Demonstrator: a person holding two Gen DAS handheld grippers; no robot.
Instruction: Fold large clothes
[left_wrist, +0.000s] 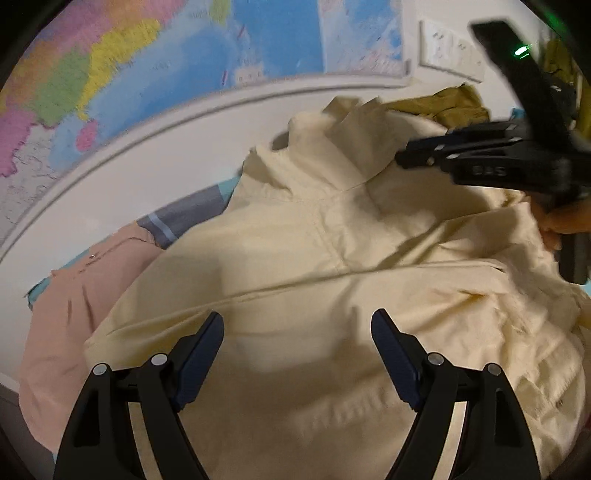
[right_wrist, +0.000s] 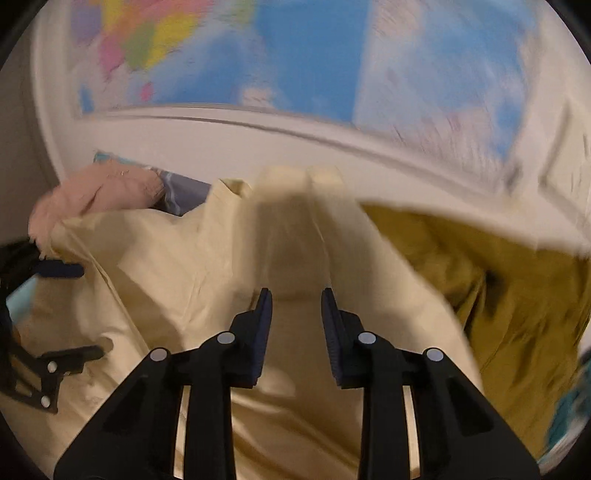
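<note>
The left gripper has its fingers spread wide, hanging over the broad back of the cream jacket with nothing between the pads; whether the tips touch the cloth cannot be told. It points steeply down at the garment. The right gripper has its fingers only narrowly apart; cream cloth shows in the gap, but the pads do not visibly press on it. It too tilts downward, held by a hand at the right edge of the left wrist view. The cream jacket lies spread, collar toward the wall. Beside it on the left lies a pink garment, on the right an olive garment. Beyond hangs a wall map.
</note>
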